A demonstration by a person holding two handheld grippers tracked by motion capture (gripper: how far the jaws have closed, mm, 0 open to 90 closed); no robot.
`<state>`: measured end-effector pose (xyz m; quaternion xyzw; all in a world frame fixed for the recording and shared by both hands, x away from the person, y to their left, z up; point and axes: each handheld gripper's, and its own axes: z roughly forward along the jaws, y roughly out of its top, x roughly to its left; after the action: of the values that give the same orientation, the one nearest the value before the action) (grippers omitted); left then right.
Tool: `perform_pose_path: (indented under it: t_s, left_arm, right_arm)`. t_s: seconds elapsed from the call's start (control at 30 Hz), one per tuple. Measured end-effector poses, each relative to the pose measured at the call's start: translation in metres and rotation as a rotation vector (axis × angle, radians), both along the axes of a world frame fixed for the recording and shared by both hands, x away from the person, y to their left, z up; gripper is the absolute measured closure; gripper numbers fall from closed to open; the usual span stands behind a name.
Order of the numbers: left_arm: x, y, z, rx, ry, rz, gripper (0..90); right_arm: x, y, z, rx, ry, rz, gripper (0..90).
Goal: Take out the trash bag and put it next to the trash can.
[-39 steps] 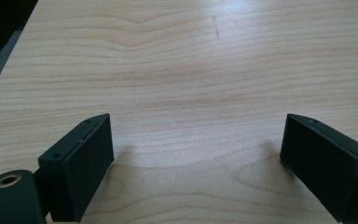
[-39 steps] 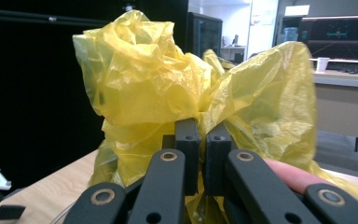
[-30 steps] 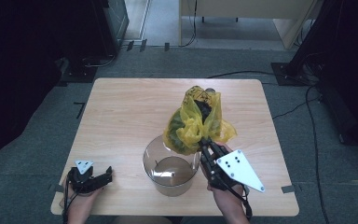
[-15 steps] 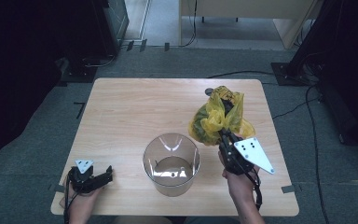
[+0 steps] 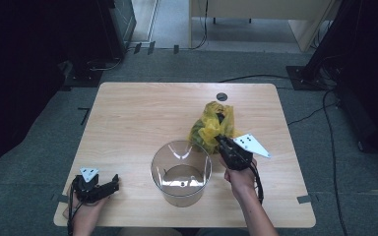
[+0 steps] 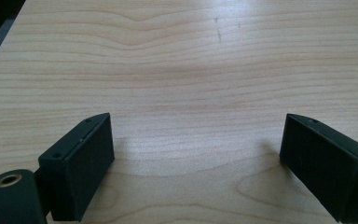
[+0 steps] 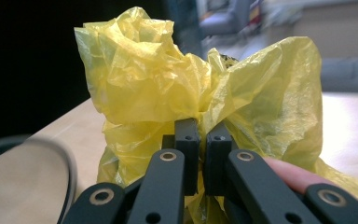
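A crumpled yellow plastic bag [image 5: 207, 129] with something dark inside rests on the wooden table [image 5: 142, 118], to the right of a clear round container [image 5: 181, 172]. My right gripper [image 5: 222, 140] is shut on the bag's gathered top; in the right gripper view the jaws pinch the yellow film [image 7: 158, 88] together, and a fingertip [image 7: 289, 172] shows beside them. My left gripper [image 5: 112, 184] lies on the table at the front left corner, held by a hand, jaws wide open over bare wood [image 6: 191, 140] with nothing between them.
The clear container stands near the front middle of the table, with its rim [image 7: 51, 149] at the left of the right gripper view. A round cable hole [image 5: 221, 97] sits near the table's far edge. Cables [image 5: 325, 113] run over the grey floor at the right.
My right gripper has carried the yellow bag from just above the container to the right and down onto the table. The left gripper has stayed put.
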<state>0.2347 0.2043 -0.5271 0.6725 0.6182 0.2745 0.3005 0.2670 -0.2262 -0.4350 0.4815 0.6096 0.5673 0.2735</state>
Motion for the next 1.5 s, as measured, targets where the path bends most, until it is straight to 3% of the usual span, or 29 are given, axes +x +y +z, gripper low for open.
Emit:
perform_pose_path:
  t_s: [0.03, 0.07, 0.13, 0.37, 0.6, 0.73, 0.87, 1.0, 1.27, 1.5]
  left_arm:
    - [0.001, 0.0, 0.0, 0.0, 0.001, -0.001, 9.1]
    - [0.001, 0.0, 0.0, 0.0, 0.001, -0.001, 9.1]
    - [0.001, 0.0, 0.0, 0.0, 0.001, -0.001, 9.1]
    - [0.001, 0.0, 0.0, 0.0, 0.001, -0.005, 9.2]
    - [0.0, 0.0, 0.0, 0.0, -0.001, -0.009, 9.2]
    - [0.0, 0.0, 0.0, 0.0, -0.001, -0.009, 9.2]
    - [0.0, 0.0, 0.0, -0.001, -0.001, -0.009, 9.2]
    - [0.0, 0.0, 0.0, -0.001, -0.001, -0.009, 9.2]
    - [0.0, 0.0, 0.0, 0.0, -0.001, -0.009, 9.2]
    - [0.0, 0.0, 0.0, 0.0, 0.0, -0.011, 9.2]
  right_arm:
    - [0.0, 0.0, 0.0, 0.0, 0.0, 0.0, 88.5]
    - [0.004, 0.002, -0.008, -0.008, 0.031, 0.042, 88.4]
    - [0.007, 0.002, -0.014, -0.009, 0.051, 0.071, 88.2]
    - [0.008, 0.001, -0.024, -0.008, 0.061, 0.13, 82.6]
    - [0.005, -0.013, -0.024, 0.038, 0.093, 0.108, 51.0]
    - [0.002, -0.019, -0.024, 0.039, 0.09, 0.108, 43.6]
    - [-0.007, -0.025, -0.02, 0.032, 0.066, 0.092, 26.7]
    - [-0.014, -0.028, -0.014, 0.027, 0.055, 0.075, 17.5]
    - [-0.026, -0.035, -0.011, -0.032, 0.046, 0.035, 15.2]
    - [-0.038, -0.056, -0.012, -0.027, 0.055, 0.0, 15.2]
